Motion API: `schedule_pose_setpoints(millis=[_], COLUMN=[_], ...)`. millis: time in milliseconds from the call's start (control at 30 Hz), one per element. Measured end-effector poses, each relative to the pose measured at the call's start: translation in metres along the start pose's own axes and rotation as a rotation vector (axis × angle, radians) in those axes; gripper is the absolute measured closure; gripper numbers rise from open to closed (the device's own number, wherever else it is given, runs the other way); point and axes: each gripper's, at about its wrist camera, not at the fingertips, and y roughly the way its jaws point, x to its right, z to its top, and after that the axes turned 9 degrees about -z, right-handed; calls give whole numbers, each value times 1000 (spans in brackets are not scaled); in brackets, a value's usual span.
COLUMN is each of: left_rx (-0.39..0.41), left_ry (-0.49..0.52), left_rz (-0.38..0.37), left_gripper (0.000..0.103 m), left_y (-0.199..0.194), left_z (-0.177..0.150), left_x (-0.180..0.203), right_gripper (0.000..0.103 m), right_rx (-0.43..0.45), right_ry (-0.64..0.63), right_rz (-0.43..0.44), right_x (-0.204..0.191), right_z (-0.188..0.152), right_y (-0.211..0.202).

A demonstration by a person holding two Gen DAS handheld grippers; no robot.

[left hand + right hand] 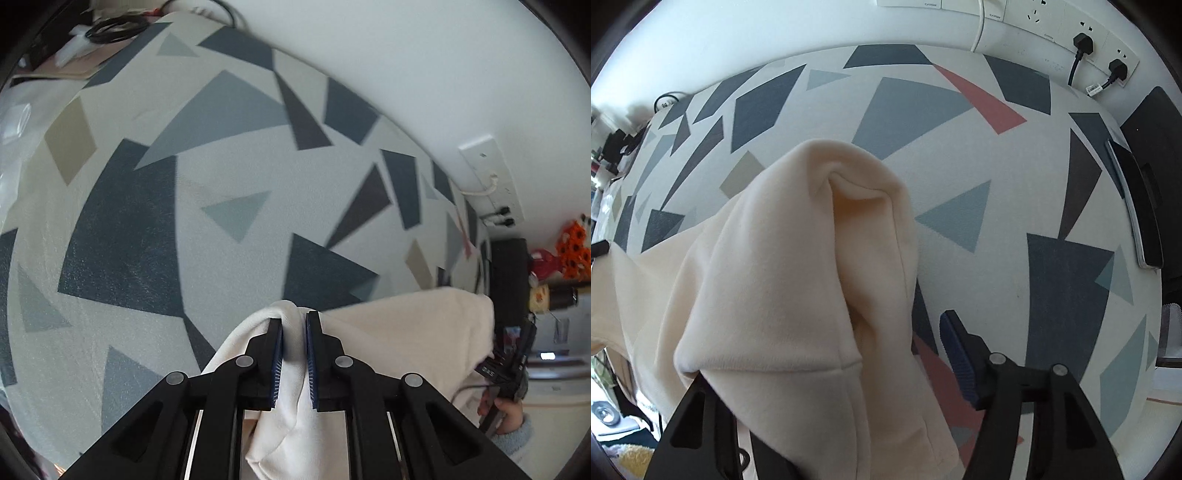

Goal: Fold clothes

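Note:
A cream fleece garment (406, 332) hangs above a table covered with a cloth of grey, blue and pink triangles (221, 166). My left gripper (294, 317) is shut on a bunched edge of the garment, which drapes down between its fingers. In the right wrist view the garment (783, 280) lies over the left finger and hides it; the right finger (956, 350) stands well apart from the cloth, so my right gripper (886, 332) is open. The right gripper also shows in the left wrist view (509, 365), held by a hand at the garment's far end.
A white wall with a socket strip (1071, 26) and plugged cables runs behind the table (1015, 184). A black device (1145, 192) lies at the table's right edge. Cables and clutter (110, 29) sit at the far left end. Orange flowers (572, 247) stand beyond.

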Motion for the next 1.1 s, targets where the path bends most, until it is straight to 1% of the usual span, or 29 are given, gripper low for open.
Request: schedule_pose_setpoints(millis=[33, 67, 100, 133, 200, 233, 267, 367, 433, 500, 567, 633, 667, 700, 767, 833, 900, 933, 1000, 1033, 1100], left_rx=[-32, -62, -87, -105, -118, -116, -113, -112, -127, -156, -144, -112, -98, -99, -103, -129, -178, -199, -225, -225, -173], left_ry=[17, 35, 55, 75, 108, 115, 116, 86, 114, 152, 190, 227, 240, 241, 241, 228, 221, 220, 233, 248, 302], left_rz=[-19, -29, -13, 24, 86, 87, 80, -11, -58, -71, -53, -33, -24, -20, -10, 13, 47, 70, 92, 99, 116], left_gripper=[88, 82, 78, 78, 78, 78, 78, 78, 78, 77, 77, 77, 75, 69, 60, 60, 60, 60, 60, 60, 60], left_y=[-1, 0, -1, -1, -1, -3, -6, -14, -20, -24, -34, -45, -49, -50, -49, -39, -23, -13, 3, 10, 13], left_z=[0, 2, 4, 5, 6, 3, 0, -14, -26, -38, -48, -57, -63, -70, -83, -100, -118, -126, -138, -142, -145], left_x=[5, 10, 16, 20, 26, 26, 24, 13, 9, 6, 5, 2, -1, -7, -19, -35, -46, -51, -53, -52, -44], right_gripper=[38, 38, 36, 33, 33, 33, 33, 32, 31, 31, 31, 31, 31, 31, 31, 31, 31, 31, 31, 31, 34], right_rx=[-10, -8, 1, 7, 32, 50, 68, 147, 208, 248, 253, 243, 237, 231, 218, 212, 205, 203, 196, 192, 189], right_ry=[-25, -56, -89, -123, -173, -185, -189, -191, -202, -207, -205, -220, -233, -251, -297, -344, -387, -407, -447, -466, -504], right_rz=[7, 13, 10, -6, -43, -45, -37, -6, 13, 14, 26, 37, 36, 33, 8, -35, -71, -89, -123, -140, -202], right_x=[-3, -6, -10, -14, -20, -25, -27, -42, -56, -68, -85, -104, -114, -125, -147, -167, -184, -192, -205, -211, -222], right_z=[-3, -6, -9, -13, -20, -26, -31, -46, -62, -77, -89, -104, -98, -104, -114, -122, -126, -127, -125, -123, -118], right_y=[-7, -15, -25, -35, -53, -64, -73, -104, -121, -128, -125, -115, -112, -107, -91, -77, -63, -57, -48, -43, -36])
